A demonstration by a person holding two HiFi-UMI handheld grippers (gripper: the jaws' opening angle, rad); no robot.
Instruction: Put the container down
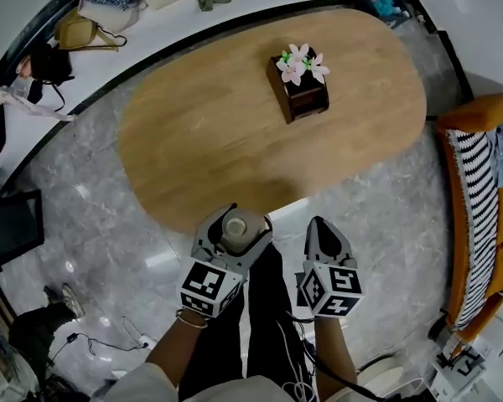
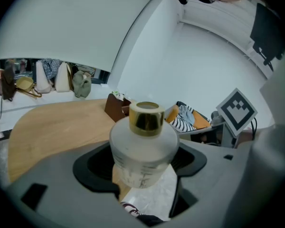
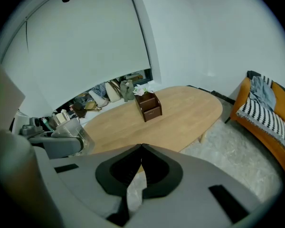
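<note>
A frosted glass container (image 2: 142, 151) with a gold cap (image 2: 146, 118) sits upright between the jaws of my left gripper (image 2: 143, 167), which is shut on it. In the head view the container (image 1: 235, 227) hangs just over the near edge of the oval wooden table (image 1: 201, 124), held by the left gripper (image 1: 235, 234). My right gripper (image 1: 322, 234) is beside it over the floor, shut with nothing in it; its tips (image 3: 141, 148) meet in the right gripper view.
A dark wooden box with pink flowers (image 1: 298, 82) stands on the table's far right part. An orange sofa with a striped cushion (image 1: 479, 199) is at the right. Bags (image 1: 92, 19) lie along the far wall. The floor (image 1: 92, 216) is grey marble.
</note>
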